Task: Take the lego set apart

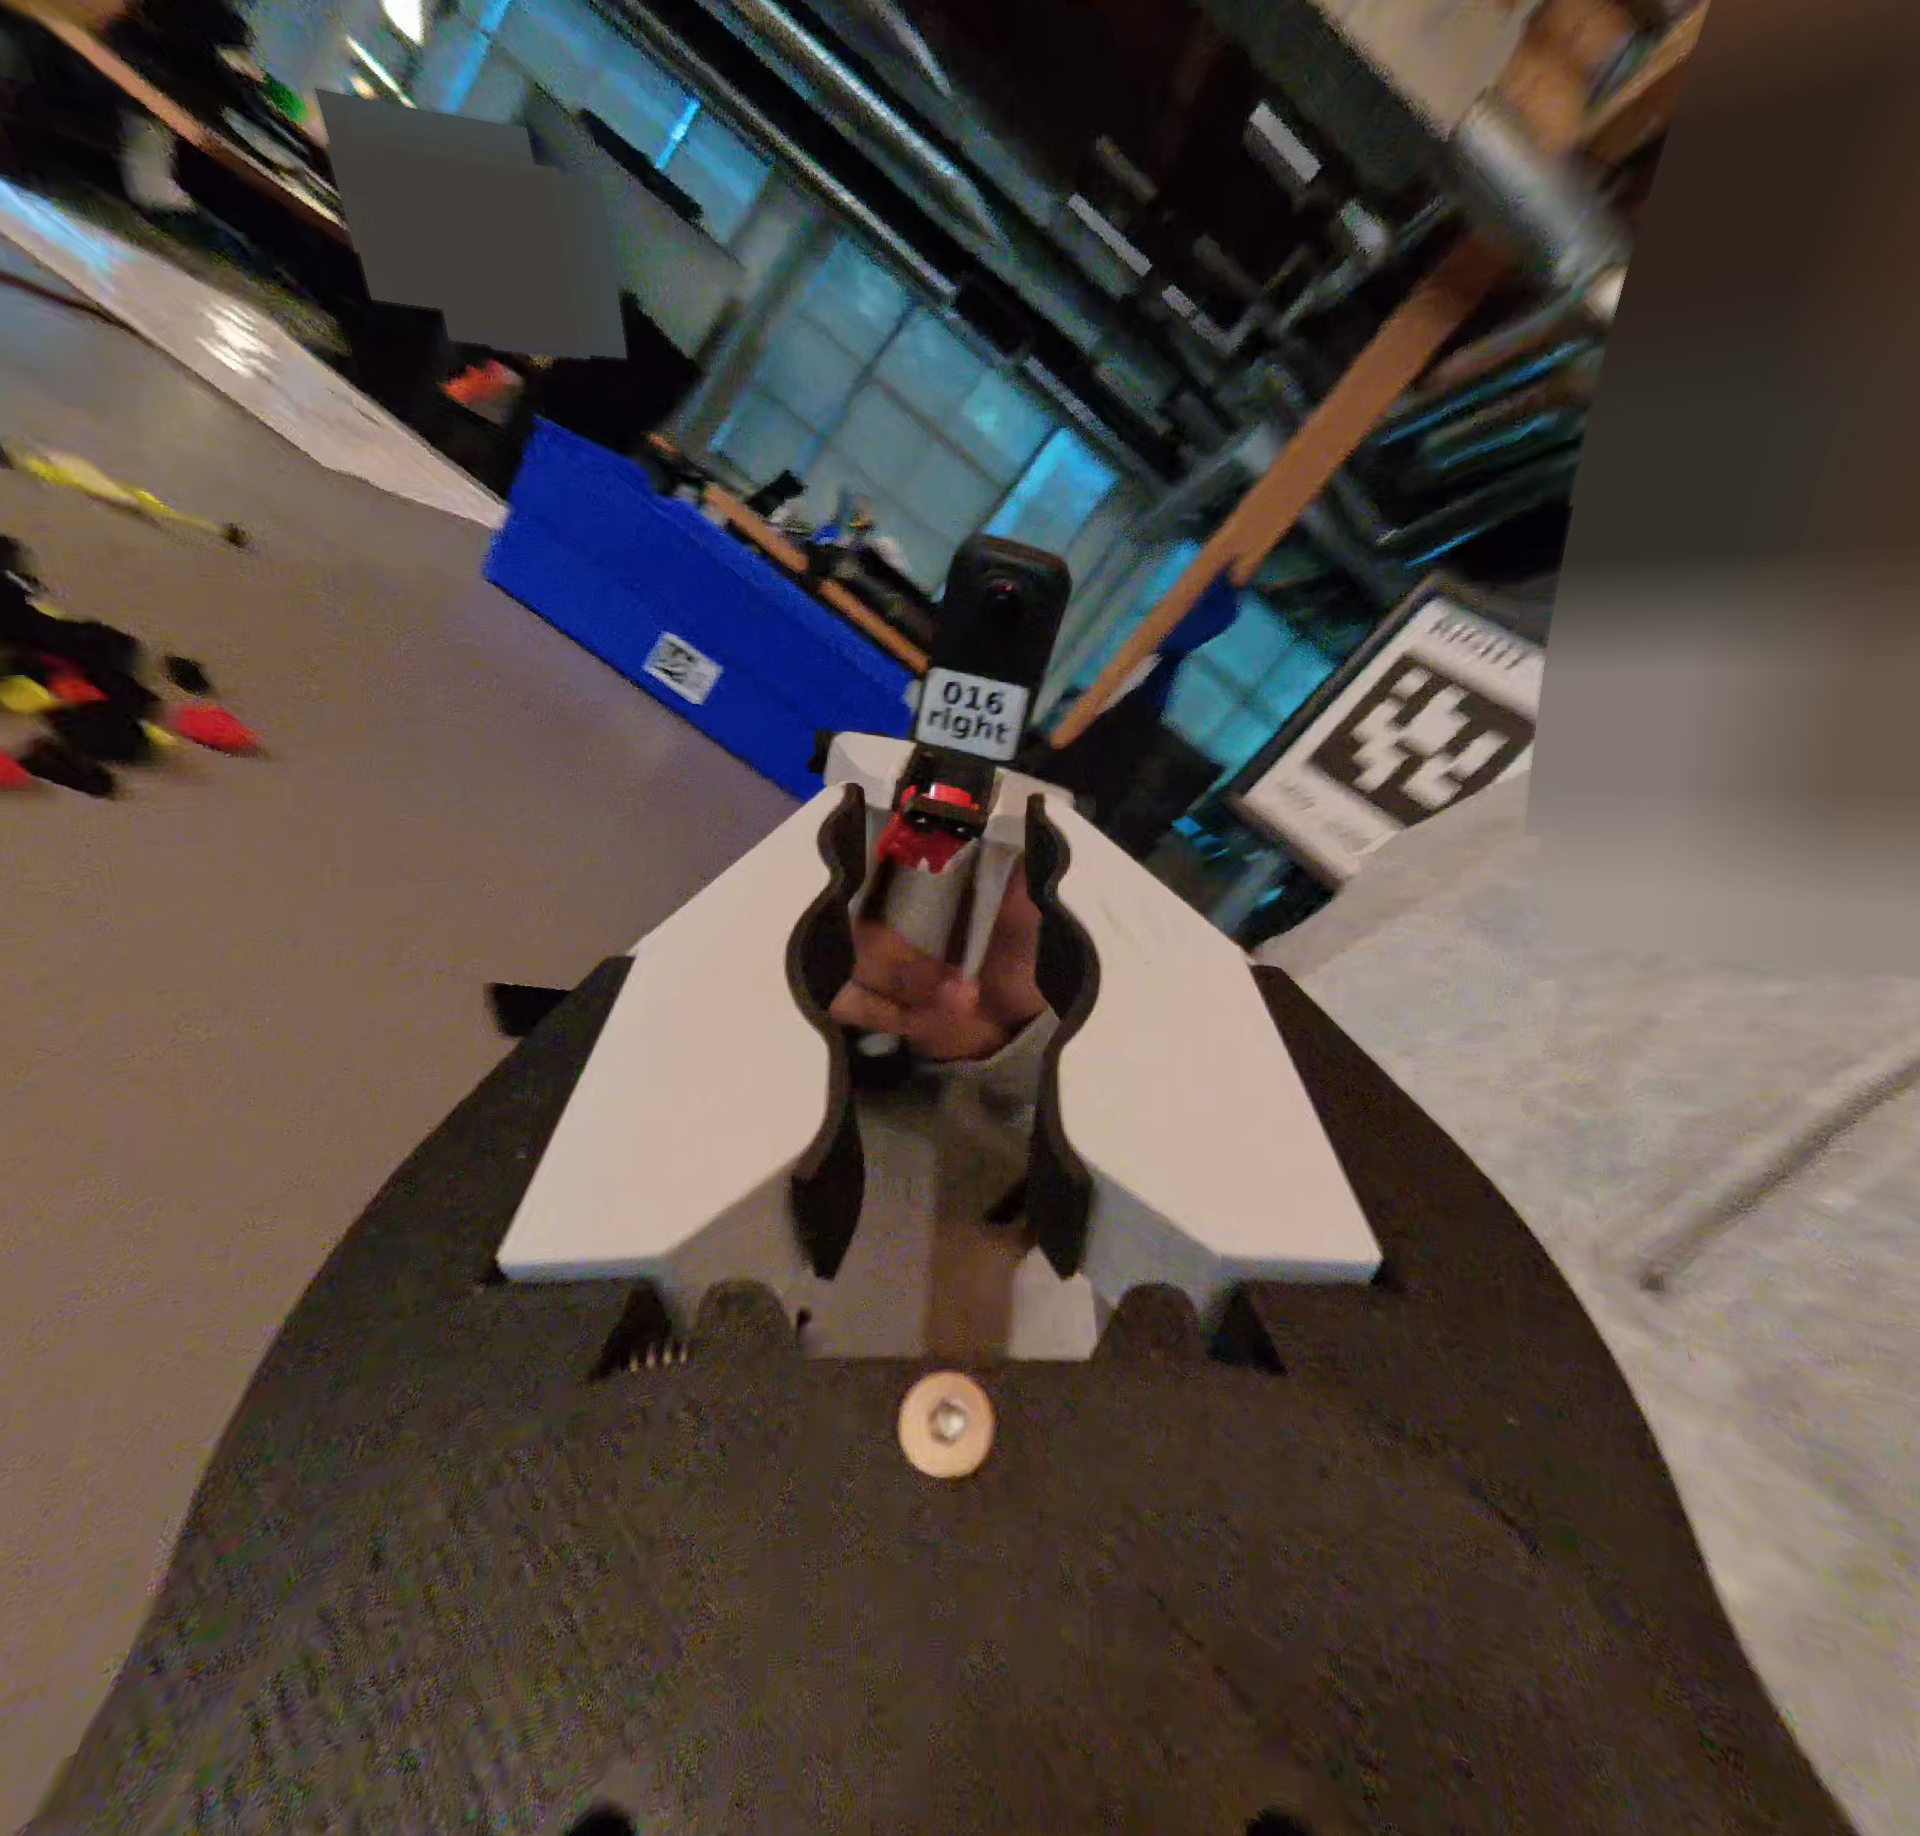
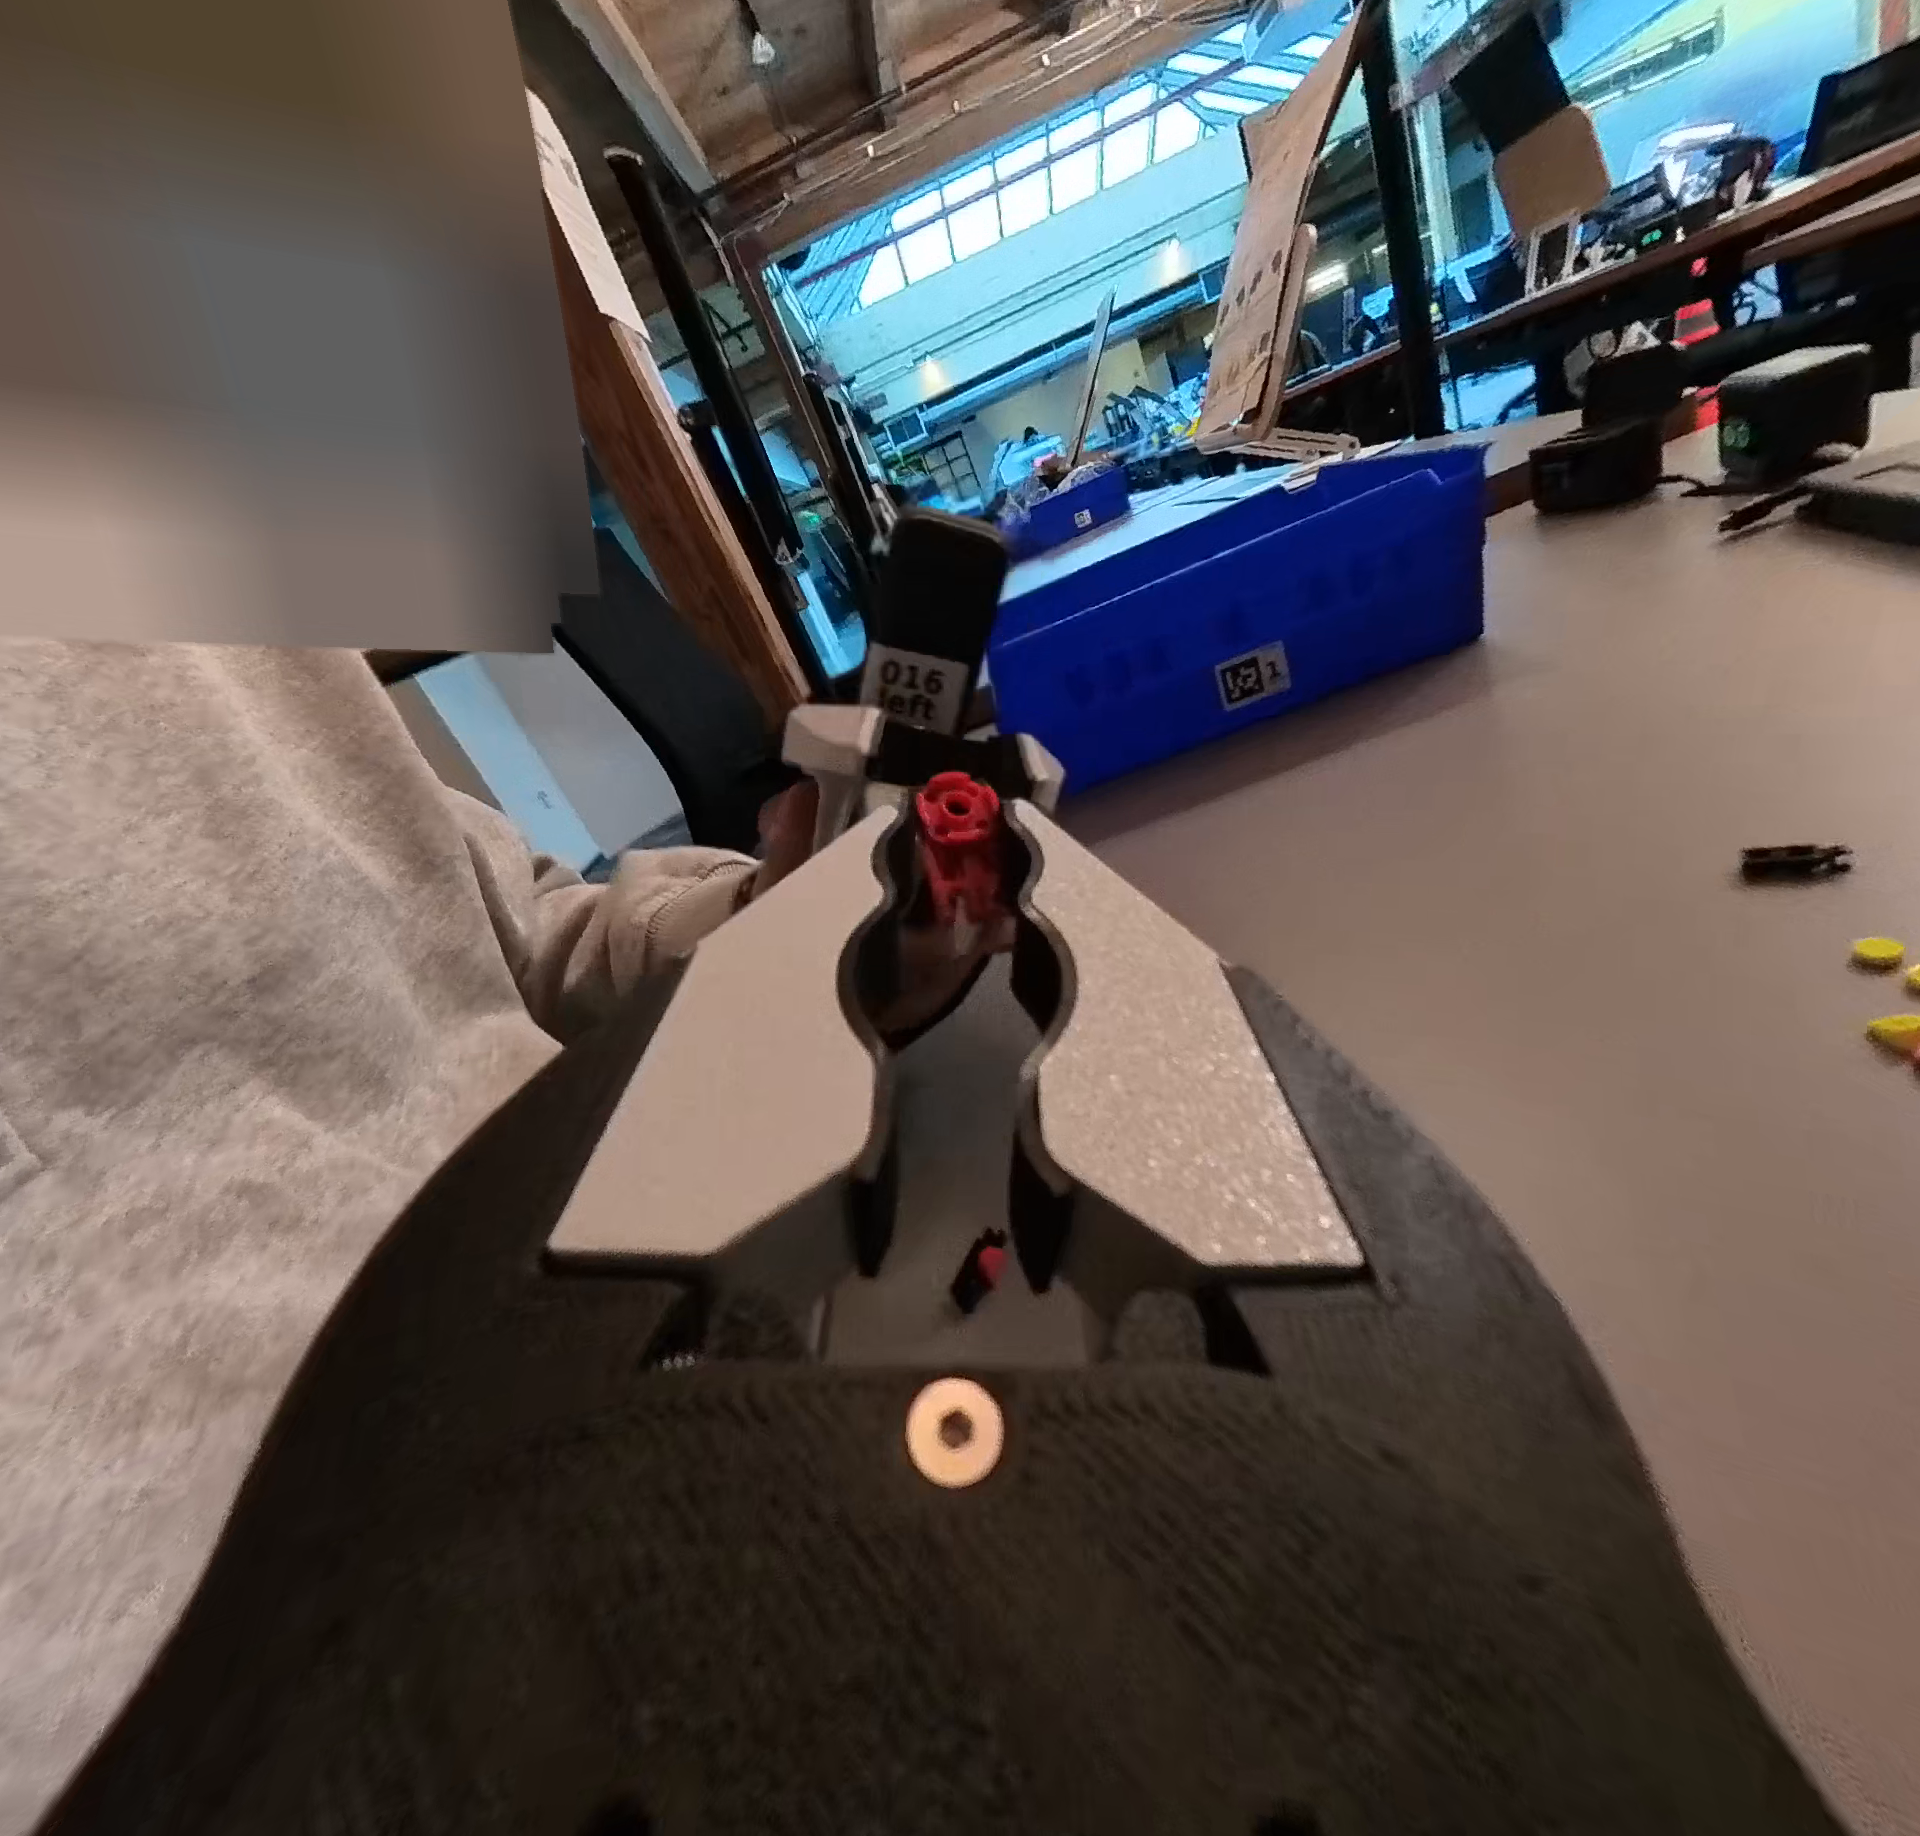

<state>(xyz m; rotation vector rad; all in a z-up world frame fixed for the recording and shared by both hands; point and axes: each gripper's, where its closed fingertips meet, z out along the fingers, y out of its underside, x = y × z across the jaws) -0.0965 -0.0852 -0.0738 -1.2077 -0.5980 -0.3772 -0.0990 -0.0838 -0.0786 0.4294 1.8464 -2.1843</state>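
A small red lego assembly (image 1: 925, 836) is held in the air between my two grippers, which face each other tip to tip. My left gripper (image 1: 943, 812) is shut on one end of it. My right gripper (image 2: 954, 832) is shut on the other end, where the red round studded piece (image 2: 954, 812) shows between the fingertips. Several loose black, red and yellow lego pieces (image 1: 83, 706) lie on the grey table (image 1: 416, 903) to the left. A small red and black piece (image 2: 982, 1267) sits deep inside my right gripper, between the finger bases.
A blue bin (image 2: 1247, 602) stands on the table behind the grippers. Yellow pieces (image 2: 1881, 955) and a black piece (image 2: 1795, 859) lie at the right. A person's grey sleeve (image 2: 208, 955) fills the left. A black-and-white marker board (image 1: 1403, 726) stands nearby. Left and right tips are no more than a few centimetres apart.
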